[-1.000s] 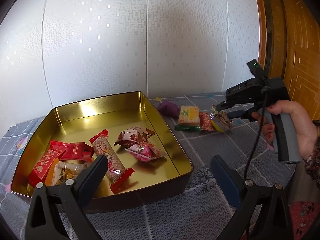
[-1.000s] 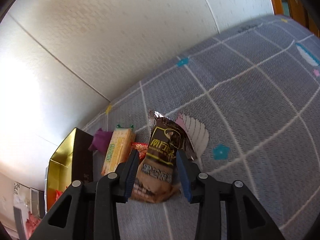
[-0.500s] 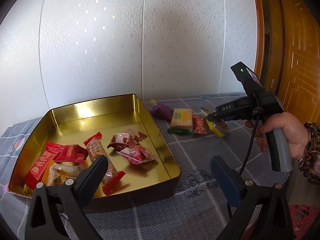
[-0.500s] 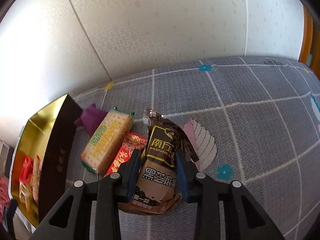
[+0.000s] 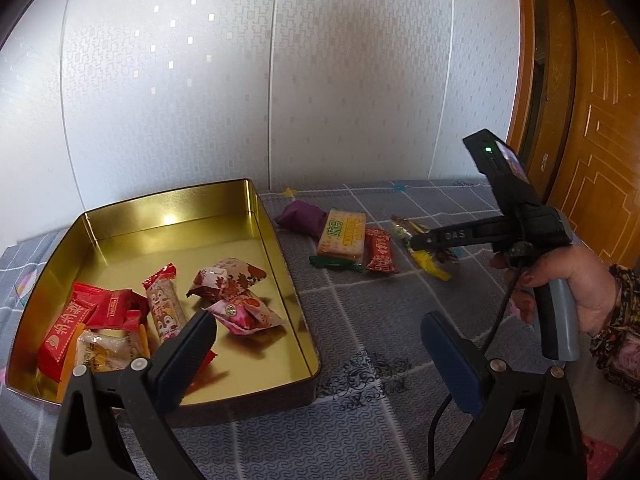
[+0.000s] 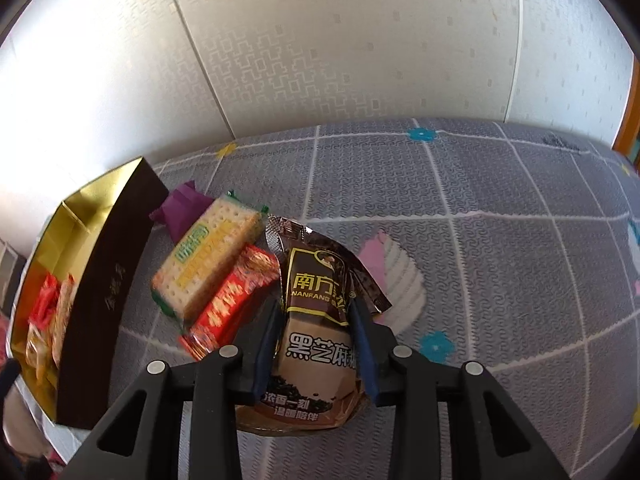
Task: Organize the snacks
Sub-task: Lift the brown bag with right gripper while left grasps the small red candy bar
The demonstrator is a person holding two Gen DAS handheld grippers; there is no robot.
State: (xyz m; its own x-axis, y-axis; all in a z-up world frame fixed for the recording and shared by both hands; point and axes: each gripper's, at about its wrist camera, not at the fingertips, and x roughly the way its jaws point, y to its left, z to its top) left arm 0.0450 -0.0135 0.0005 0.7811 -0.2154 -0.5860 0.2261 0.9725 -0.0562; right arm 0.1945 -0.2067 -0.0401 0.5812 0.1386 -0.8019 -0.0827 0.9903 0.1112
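Note:
A gold tin (image 5: 168, 200) sits at the left with several wrapped snacks in it, among them a pink one (image 5: 244, 314) and red ones (image 5: 108, 306). My left gripper (image 5: 318, 320) hovers open above the tin's near right corner, holding nothing. To the tin's right lie a purple sweet (image 5: 302, 218), a cracker pack (image 5: 343, 234) and a small red snack (image 5: 380, 250). My right gripper (image 6: 314, 304) is shut on a brown sesame-paste packet (image 6: 316, 320), its pads pressing both sides. The cracker pack (image 6: 208, 256), the red snack (image 6: 236, 296) and the tin's dark wall (image 6: 108, 280) lie to its left.
Everything rests on a grey patterned cloth (image 5: 380, 320) against a pale wall (image 5: 280, 80). A wooden door (image 5: 592, 120) stands at the right. A person's hand (image 5: 572, 280) grips the right gripper's handle (image 5: 560, 320) near the right edge.
My right gripper has rolled upright and its jaws have narrowed onto the brown packet. The left wrist view has drawn back and up slightly, so the tin sits lower and further left.

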